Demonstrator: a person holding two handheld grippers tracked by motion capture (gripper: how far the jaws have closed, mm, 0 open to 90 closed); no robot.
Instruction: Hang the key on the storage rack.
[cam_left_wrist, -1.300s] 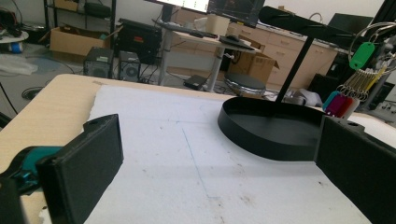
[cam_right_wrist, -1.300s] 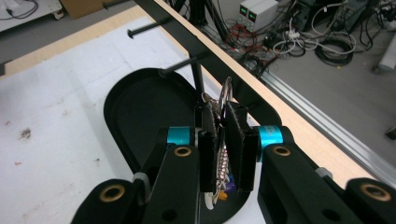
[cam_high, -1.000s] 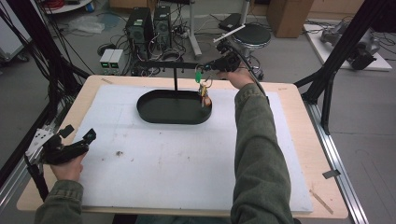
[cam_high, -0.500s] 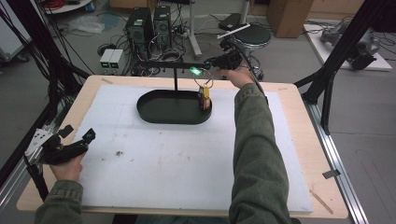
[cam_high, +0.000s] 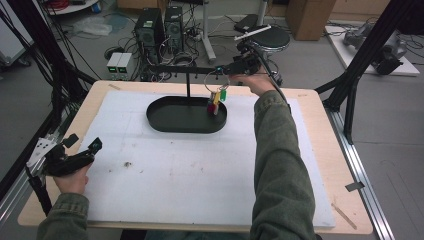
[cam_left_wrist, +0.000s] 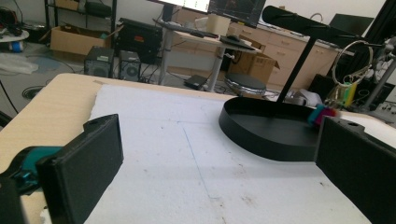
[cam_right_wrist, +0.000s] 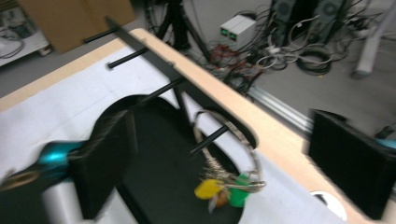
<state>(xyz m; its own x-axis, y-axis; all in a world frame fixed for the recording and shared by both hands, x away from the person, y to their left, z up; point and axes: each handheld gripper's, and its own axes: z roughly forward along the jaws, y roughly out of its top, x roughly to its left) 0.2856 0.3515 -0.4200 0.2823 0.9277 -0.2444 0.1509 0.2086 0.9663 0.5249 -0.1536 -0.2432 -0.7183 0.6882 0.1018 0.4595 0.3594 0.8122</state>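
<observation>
— Where's the key ring (cam_right_wrist: 231, 140)?
— Hanging on a peg of the black stand (cam_high: 187, 82), between the right gripper's (cam_right_wrist: 219, 149) jaws, which have just been opening wide, untouched; its tags dangle over the oval tray (cam_high: 165, 120).
— Left gripper (cam_left_wrist: 215, 163)?
— Wide, empty.

Even, diffuse room light falls from above in the high view, somewhat dim, with soft faint shadows on the white foam mat (cam_high: 200, 165) and no glare. The floor beyond the table (cam_high: 320, 130) looks darker and slightly grainy. The left gripper view is sharper and brighter, though its near black jaws are soft. The right gripper view is smeared by motion blur, worst on the key ring (cam_right_wrist: 231, 154) and at the edges.
</observation>
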